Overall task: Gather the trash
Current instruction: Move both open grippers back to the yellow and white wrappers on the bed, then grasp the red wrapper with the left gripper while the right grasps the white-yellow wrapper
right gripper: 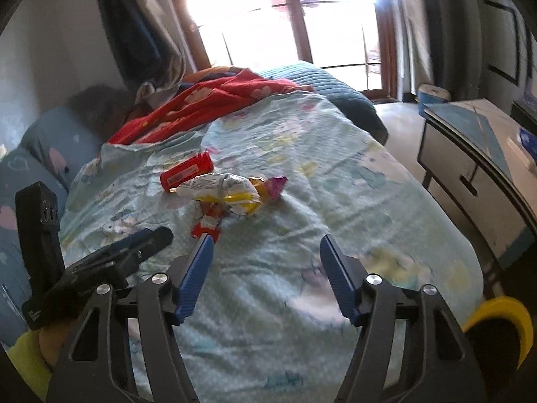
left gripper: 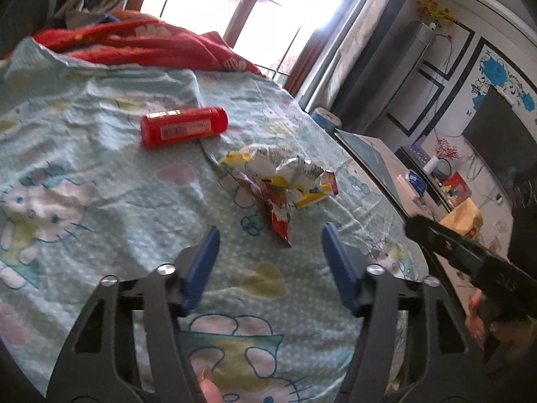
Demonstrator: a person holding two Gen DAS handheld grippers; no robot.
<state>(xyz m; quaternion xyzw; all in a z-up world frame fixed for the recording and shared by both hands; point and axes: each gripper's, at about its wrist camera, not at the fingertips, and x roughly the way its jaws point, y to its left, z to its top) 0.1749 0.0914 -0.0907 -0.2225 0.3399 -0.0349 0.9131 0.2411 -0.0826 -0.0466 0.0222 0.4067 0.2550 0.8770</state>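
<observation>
A crumpled white and yellow snack wrapper (left gripper: 285, 173) (right gripper: 225, 191) lies on the pale green cartoon bedsheet (left gripper: 100, 154) (right gripper: 335, 174). A smaller red wrapper (left gripper: 277, 218) (right gripper: 208, 223) lies against its near side. Behind them a red cylindrical tube (left gripper: 183, 127) (right gripper: 187, 172) lies on its side. My left gripper (left gripper: 270, 233) hovers open just short of the red wrapper, nothing between its blue pads. My right gripper (right gripper: 266, 241) is open too, its left pad close to the red wrapper. Each gripper shows at the edge of the other's view.
A red blanket (left gripper: 141, 42) (right gripper: 208, 104) is bunched at the head of the bed. A white bedside cabinet (right gripper: 476, 164) stands to the right, a cluttered TV stand (left gripper: 446, 184) beyond it. A bright window (right gripper: 282, 16) is behind. A yellow slipper (right gripper: 503, 319) is at lower right.
</observation>
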